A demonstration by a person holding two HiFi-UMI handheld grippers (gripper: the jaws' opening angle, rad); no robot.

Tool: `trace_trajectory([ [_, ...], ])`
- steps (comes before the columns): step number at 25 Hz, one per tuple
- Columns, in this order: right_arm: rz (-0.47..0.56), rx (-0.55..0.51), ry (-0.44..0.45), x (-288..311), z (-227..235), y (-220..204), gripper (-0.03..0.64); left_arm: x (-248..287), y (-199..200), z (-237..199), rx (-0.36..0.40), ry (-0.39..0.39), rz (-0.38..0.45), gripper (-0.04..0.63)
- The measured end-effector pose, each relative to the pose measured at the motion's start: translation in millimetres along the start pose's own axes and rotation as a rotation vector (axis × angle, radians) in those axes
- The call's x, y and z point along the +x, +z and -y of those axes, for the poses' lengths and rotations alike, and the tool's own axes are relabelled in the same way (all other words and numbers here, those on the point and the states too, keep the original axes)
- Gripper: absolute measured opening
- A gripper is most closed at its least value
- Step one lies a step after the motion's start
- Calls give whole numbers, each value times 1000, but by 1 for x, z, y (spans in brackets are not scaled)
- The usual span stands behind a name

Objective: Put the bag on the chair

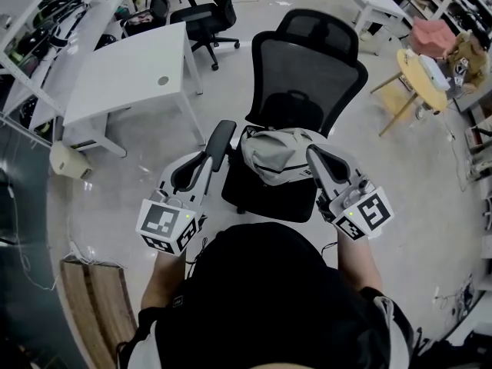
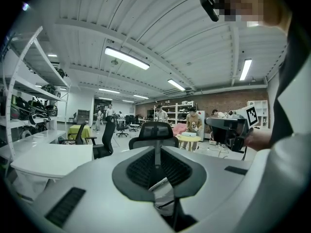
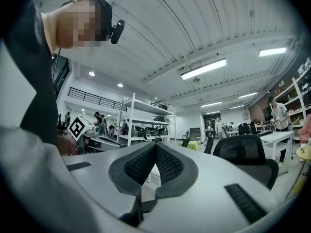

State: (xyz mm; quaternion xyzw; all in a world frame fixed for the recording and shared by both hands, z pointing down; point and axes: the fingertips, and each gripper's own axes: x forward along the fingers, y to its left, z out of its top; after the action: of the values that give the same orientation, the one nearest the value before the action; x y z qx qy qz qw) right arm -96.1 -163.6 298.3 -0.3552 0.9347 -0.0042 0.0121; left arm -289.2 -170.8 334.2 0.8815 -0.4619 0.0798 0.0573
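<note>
A grey bag (image 1: 275,154) rests on the seat of the black mesh-backed office chair (image 1: 311,75), between my two grippers. My left gripper (image 1: 224,133) sits at the bag's left top edge. In the left gripper view its jaws (image 2: 156,154) are nearly together, pinching a pale strap (image 2: 163,184) that runs down between them. My right gripper (image 1: 314,156) is against the bag's right side. In the right gripper view it (image 3: 155,147) is shut, with a dark strap (image 3: 138,208) hanging below the pads. The chair's backrest (image 2: 154,132) stands straight ahead of the left gripper.
A white desk (image 1: 131,75) stands to the left, with another black office chair (image 1: 207,14) behind it. A round wooden table (image 1: 419,75) is at the right and a wooden slatted piece (image 1: 92,306) lies at the lower left. White shelving (image 3: 141,115) and several people fill the background.
</note>
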Motion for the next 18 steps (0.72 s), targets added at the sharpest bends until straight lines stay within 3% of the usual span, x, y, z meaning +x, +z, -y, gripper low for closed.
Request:
trace_trajectory([
  [18, -12, 40, 31, -10, -23, -7, 28, -25, -12, 12, -24, 9, -12, 44],
])
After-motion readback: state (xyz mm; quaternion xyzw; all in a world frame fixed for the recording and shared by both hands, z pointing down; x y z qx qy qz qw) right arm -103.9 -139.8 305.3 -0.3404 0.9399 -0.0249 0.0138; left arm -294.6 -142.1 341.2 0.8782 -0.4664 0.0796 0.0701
